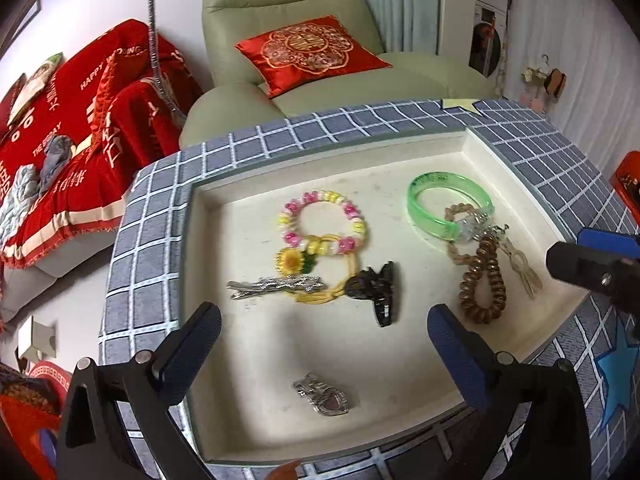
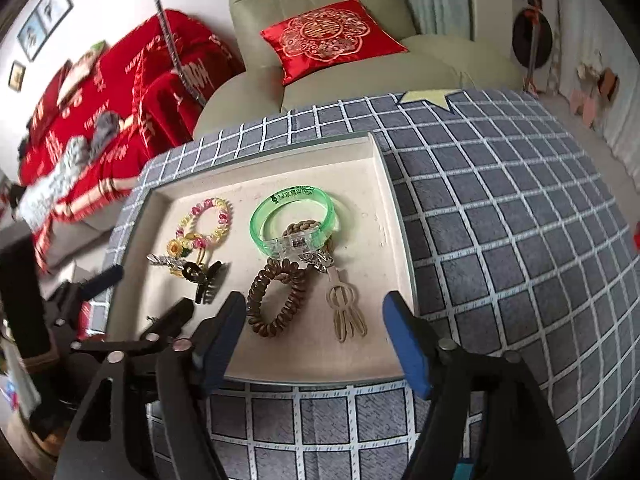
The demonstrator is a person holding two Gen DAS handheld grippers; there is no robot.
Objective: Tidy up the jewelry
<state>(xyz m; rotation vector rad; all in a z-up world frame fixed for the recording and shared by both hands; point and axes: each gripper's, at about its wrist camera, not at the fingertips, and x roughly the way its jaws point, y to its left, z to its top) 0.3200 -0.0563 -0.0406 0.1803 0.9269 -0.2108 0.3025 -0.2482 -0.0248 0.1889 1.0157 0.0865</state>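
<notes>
A cream tray (image 1: 400, 364) (image 2: 304, 364) sits on a grey checked cloth. In it lie a pink-yellow bead bracelet (image 1: 324, 220) (image 2: 206, 220), a sunflower charm (image 1: 290, 261), a silver hair clip (image 1: 276, 285), a black claw clip (image 1: 378, 290) (image 2: 208, 278), a green bangle (image 1: 448, 204) (image 2: 294, 216), a brown coil hair tie (image 1: 482, 284) (image 2: 276, 300), a beige pendant (image 2: 347, 312) and a silver heart brooch (image 1: 324, 396). My left gripper (image 1: 324, 344) is open over the tray's near side, above the brooch. My right gripper (image 2: 314, 336) is open above the coil tie and pendant.
A green armchair (image 1: 304, 24) with a red cushion (image 1: 310, 50) stands behind the table. A red-covered sofa (image 1: 80, 128) is at the left. The checked cloth (image 2: 520, 240) spreads wide to the right of the tray.
</notes>
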